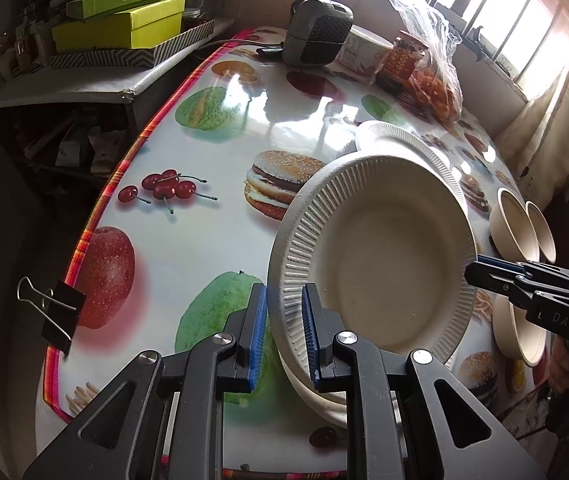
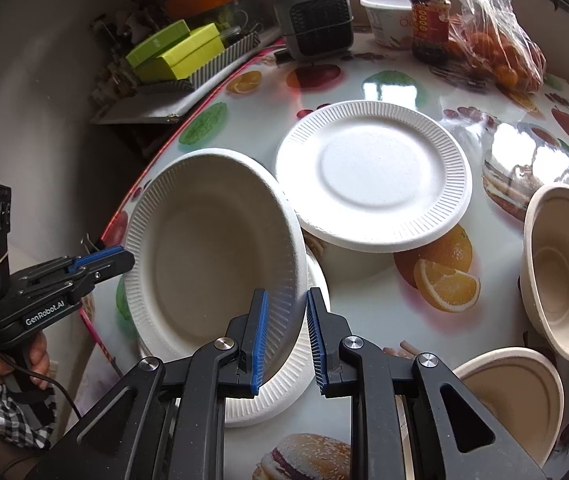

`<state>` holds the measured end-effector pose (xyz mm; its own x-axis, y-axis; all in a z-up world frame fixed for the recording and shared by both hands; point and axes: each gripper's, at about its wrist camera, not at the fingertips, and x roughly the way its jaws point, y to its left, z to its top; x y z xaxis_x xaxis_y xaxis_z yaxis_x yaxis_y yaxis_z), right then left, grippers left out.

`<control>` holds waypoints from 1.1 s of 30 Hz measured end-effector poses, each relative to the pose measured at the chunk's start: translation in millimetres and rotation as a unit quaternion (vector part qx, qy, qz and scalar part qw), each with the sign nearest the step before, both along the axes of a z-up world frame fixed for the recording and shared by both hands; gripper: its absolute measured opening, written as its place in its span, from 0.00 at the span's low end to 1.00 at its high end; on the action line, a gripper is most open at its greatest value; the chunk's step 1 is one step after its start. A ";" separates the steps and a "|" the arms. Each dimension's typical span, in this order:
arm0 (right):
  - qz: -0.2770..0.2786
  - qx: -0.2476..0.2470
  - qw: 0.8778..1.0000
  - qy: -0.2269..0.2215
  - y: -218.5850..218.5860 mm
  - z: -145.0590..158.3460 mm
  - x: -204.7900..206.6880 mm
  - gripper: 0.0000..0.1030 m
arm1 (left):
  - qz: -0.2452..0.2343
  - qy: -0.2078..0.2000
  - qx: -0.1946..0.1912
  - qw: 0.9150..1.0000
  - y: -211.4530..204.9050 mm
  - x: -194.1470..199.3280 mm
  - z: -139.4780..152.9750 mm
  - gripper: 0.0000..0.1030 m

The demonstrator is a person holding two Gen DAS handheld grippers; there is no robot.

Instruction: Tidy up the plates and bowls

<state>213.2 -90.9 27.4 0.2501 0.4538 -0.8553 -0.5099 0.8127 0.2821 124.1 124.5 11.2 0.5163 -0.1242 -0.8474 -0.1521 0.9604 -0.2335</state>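
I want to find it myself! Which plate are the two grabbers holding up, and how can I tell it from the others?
Look at the table with the fruit-and-burger cloth. Near its striped edge, the left gripper and right gripper pinch opposite rims of one ribbed plate. It is the only tilted, lifted one; another plate lies beneath it, and the flat plate lies beyond.

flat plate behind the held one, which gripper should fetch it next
Right, probably: the flat plate lies open just ahead of the right gripper; from the left gripper the held plate mostly hides it.
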 end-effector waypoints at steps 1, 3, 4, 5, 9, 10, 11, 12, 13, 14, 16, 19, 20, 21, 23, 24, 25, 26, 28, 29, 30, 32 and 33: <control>-0.001 -0.002 1.000 0.001 -1.0 -0.7 -0.8 0.19 | -0.002 0.002 -0.001 1.000 -1.2 0.0 -1.6 0.17; -0.001 -0.006 1.000 0.003 -2.4 -2.8 -2.1 0.19 | -0.004 0.007 -0.001 1.000 -3.2 0.2 -4.4 0.17; -0.002 -0.008 1.000 0.004 -3.0 -4.0 -2.6 0.19 | -0.005 0.008 -0.002 1.000 -4.2 -0.1 -5.2 0.17; -0.003 -0.009 1.000 0.006 -3.2 -5.1 -2.9 0.19 | -0.006 0.009 -0.001 1.000 -5.0 -0.3 -5.7 0.17; -0.006 -0.010 1.000 0.011 -5.7 -9.6 -4.7 0.19 | -0.010 0.013 0.001 1.000 -7.6 -1.0 -7.6 0.17; -0.006 -0.010 1.000 0.012 -6.3 -10.6 -4.9 0.19 | -0.011 0.014 0.000 1.000 -8.0 -1.1 -8.1 0.17; -0.007 -0.012 1.000 0.011 -7.4 -11.8 -5.4 0.19 | -0.012 0.015 0.000 1.000 -8.1 -1.1 -8.3 0.17; -0.007 -0.013 1.000 0.011 -7.1 -12.3 -5.9 0.19 | -0.012 0.015 0.001 1.000 -8.5 -1.4 -8.6 0.17; -0.007 -0.015 1.000 0.010 -7.1 -12.8 -6.3 0.19 | -0.012 0.015 0.001 1.000 -8.6 -1.4 -8.8 0.17; -0.007 -0.016 1.000 0.009 -6.9 -13.1 -7.2 0.19 | -0.012 0.015 0.000 1.000 -8.4 -1.6 -8.9 0.17; -0.006 -0.020 1.000 0.007 -6.1 -13.4 -9.6 0.19 | -0.012 0.016 -0.001 1.000 -8.3 -2.5 -9.4 0.17; -0.002 -0.029 1.000 0.003 -4.6 -13.7 -11.5 0.20 | -0.014 0.018 0.000 1.000 -9.1 -2.8 -10.5 0.17; -0.001 -0.032 0.999 0.002 -3.7 -13.8 -11.9 0.20 | -0.014 0.019 0.001 1.000 -9.5 -2.5 -11.1 0.17; 0.000 -0.033 0.999 0.002 -3.3 -14.1 -11.9 0.21 | -0.013 0.022 0.001 1.000 -9.1 -2.2 -12.2 0.17; 0.000 -0.034 0.999 0.001 -2.4 -15.0 -12.0 0.21 | -0.013 0.024 0.002 1.000 -9.1 -2.2 -13.9 0.17; 0.000 -0.035 0.999 0.001 -2.2 -15.6 -11.7 0.21 | -0.012 0.025 0.002 1.000 -8.7 -2.3 -14.7 0.17; 0.000 -0.035 0.999 0.001 -1.9 -16.2 -11.9 0.21 | -0.012 0.026 0.002 1.000 -8.6 -2.3 -15.2 0.17; 0.000 -0.036 0.999 0.001 -1.5 -16.9 -12.3 0.21 | -0.012 0.027 0.002 1.000 -8.8 -2.3 -15.5 0.17; 0.000 -0.039 0.999 0.002 -0.6 -18.5 -12.6 0.21 | -0.013 0.028 0.004 1.000 -8.9 -2.7 -16.1 0.18; 0.001 -0.041 0.999 0.001 -0.1 -19.1 -13.3 0.21 | -0.013 0.028 0.005 1.000 -9.1 -2.8 -16.4 0.19; 0.001 -0.043 0.999 0.001 0.5 -19.8 -13.4 0.21 | -0.013 0.029 0.005 0.999 -9.4 -2.3 -17.2 0.19; 0.001 -0.045 0.999 0.001 1.3 -21.1 -13.3 0.21 | -0.014 0.030 0.006 0.999 -9.8 -1.6 -18.4 0.19; 0.001 -0.045 0.999 0.001 1.3 -21.7 -13.1 0.21 | -0.013 0.032 0.005 0.999 -9.6 -2.0 -19.0 0.19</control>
